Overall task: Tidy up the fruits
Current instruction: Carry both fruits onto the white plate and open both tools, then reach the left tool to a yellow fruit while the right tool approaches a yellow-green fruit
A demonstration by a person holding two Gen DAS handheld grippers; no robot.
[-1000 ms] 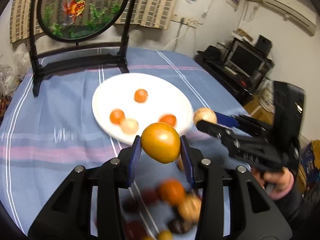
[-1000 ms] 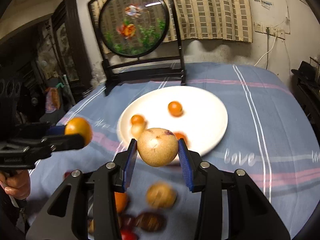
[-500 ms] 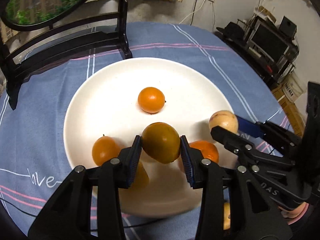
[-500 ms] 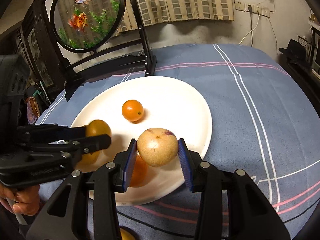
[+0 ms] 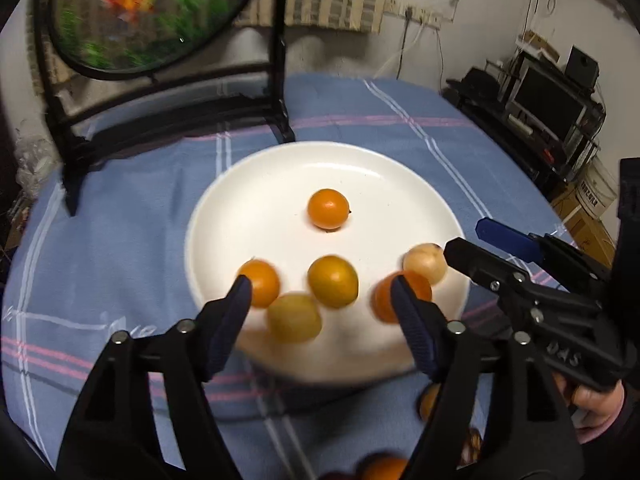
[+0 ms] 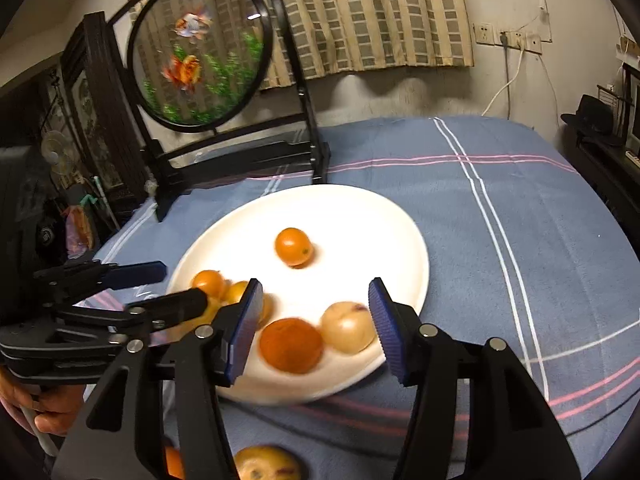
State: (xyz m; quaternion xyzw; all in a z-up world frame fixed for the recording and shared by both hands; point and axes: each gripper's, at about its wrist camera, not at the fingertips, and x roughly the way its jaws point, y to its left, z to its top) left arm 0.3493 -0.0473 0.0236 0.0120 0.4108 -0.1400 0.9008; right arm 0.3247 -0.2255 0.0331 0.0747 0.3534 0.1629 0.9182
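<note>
Resting on plate [image 5: 280,184]: round fruits [image 5: 332,286], no clear long axis; both jaws wide apart, empty.

Fruit [image 6: 266,464] at the bottom edge is cut off and blurred.

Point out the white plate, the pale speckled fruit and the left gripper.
white plate [image 6: 372,216], right wrist view, bare far rim.
pale speckled fruit [image 6: 347,327], right wrist view, its middle.
left gripper [image 5: 322,294], left wrist view, between open fingertips.

The white plate [image 5: 280,184] looks glazed and glossy. A soft, matt cloth [image 6: 520,220] with woven stripes covers the surface. The orange fruit [image 5: 328,209] has smooth, shiny skin. Both claws are matt black plastic with ribbed blue pads [image 6: 384,320].
</note>
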